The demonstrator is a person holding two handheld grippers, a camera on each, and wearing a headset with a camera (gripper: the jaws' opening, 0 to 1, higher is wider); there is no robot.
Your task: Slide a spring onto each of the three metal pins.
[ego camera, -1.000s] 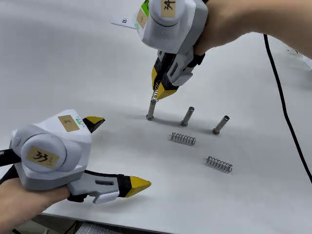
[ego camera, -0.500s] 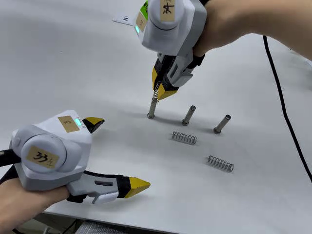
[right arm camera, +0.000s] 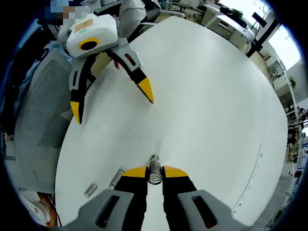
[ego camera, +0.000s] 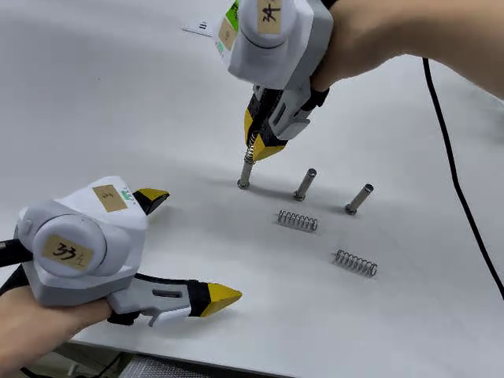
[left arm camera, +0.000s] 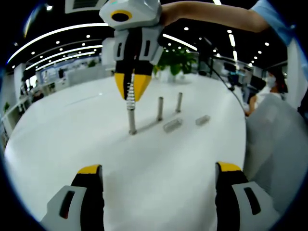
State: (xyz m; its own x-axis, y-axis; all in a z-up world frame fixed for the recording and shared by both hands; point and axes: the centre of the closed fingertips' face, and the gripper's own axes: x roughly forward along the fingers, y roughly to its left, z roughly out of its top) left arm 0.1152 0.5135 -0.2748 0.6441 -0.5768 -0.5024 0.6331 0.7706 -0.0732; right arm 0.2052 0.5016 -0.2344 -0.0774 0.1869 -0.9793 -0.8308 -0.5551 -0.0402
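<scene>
The left tool point(ego camera: 189, 246) hung spread above the counter point(ego camera: 102, 102), and the right tool point(ego camera: 258, 146) pinched a spring point(ego camera: 250, 150) upright, its lower end at the top of the leftmost pin point(ego camera: 245, 176), with two loose springs point(ego camera: 297, 221) lying further right.

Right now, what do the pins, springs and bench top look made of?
Pins: grey with a dull sheen, likely bare steel or similar metal. Loose springs: thin silvery coiled wire, probably steel. Bench top: white, matte, smooth; laminate or painted, can't tell which.
</scene>
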